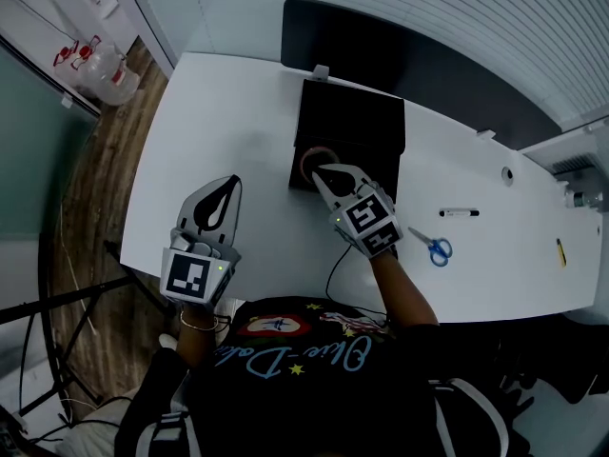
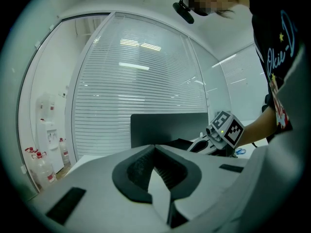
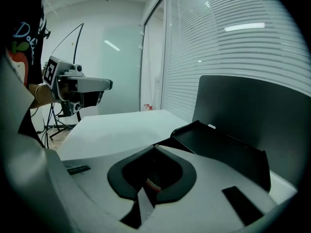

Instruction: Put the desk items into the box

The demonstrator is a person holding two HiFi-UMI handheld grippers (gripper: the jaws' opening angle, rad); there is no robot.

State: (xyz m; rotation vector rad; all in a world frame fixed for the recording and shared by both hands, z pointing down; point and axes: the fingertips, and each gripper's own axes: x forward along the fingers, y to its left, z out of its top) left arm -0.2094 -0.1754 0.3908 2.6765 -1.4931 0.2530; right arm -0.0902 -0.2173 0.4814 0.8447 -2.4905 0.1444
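Observation:
An open black box [image 1: 354,120] stands at the middle of the white desk [image 1: 228,112]. A brownish tape roll [image 1: 306,161] lies in the box's near left corner. My right gripper [image 1: 321,170] is shut with nothing between its tips, which sit just over that roll. In the right gripper view the roll [image 3: 152,184] shows below the closed tips [image 3: 155,146], with the box [image 3: 218,147] to the right. My left gripper [image 1: 232,181] hovers shut and empty over bare desk left of the box; its tips [image 2: 155,147] meet.
Blue-handled scissors [image 1: 437,248], a black marker [image 1: 460,213] and a small yellow item [image 1: 560,252] lie on the desk's right half. A dark panel [image 1: 447,69] stands behind the desk. Water bottles [image 1: 109,74] sit on the floor at the far left.

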